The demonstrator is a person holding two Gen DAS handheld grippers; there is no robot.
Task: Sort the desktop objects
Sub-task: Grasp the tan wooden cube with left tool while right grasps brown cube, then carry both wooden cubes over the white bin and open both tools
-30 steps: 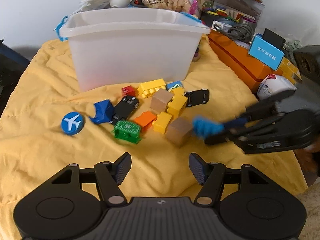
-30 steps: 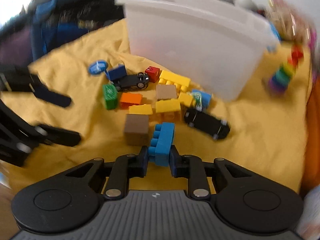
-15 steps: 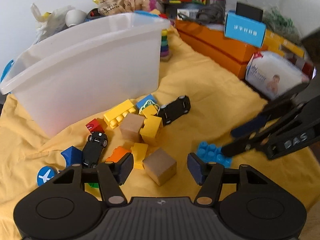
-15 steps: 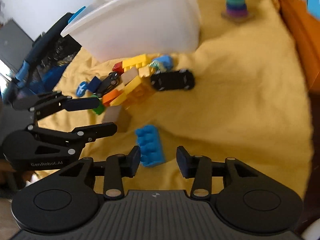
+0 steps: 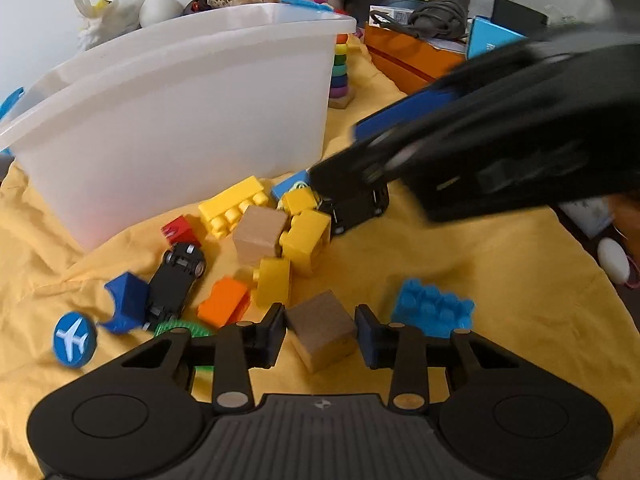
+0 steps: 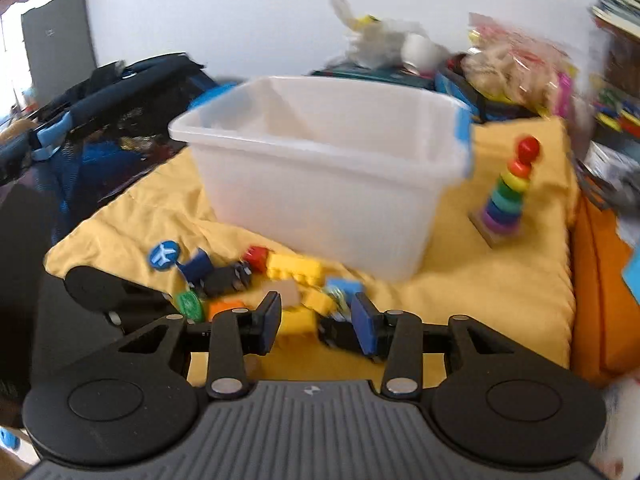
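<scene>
Your right gripper (image 5: 460,136) sweeps across the left wrist view as a dark motion-blurred mass, and it covers most of the black toy car (image 5: 356,208) behind the yellow bricks. In that view your left gripper's own body hides nearly all of the green block (image 5: 176,326). The right wrist view is smeared throughout: the toy pile (image 6: 280,280) reads only as colour patches, and the clutter behind the white bin (image 6: 328,184) cannot be made out.
</scene>
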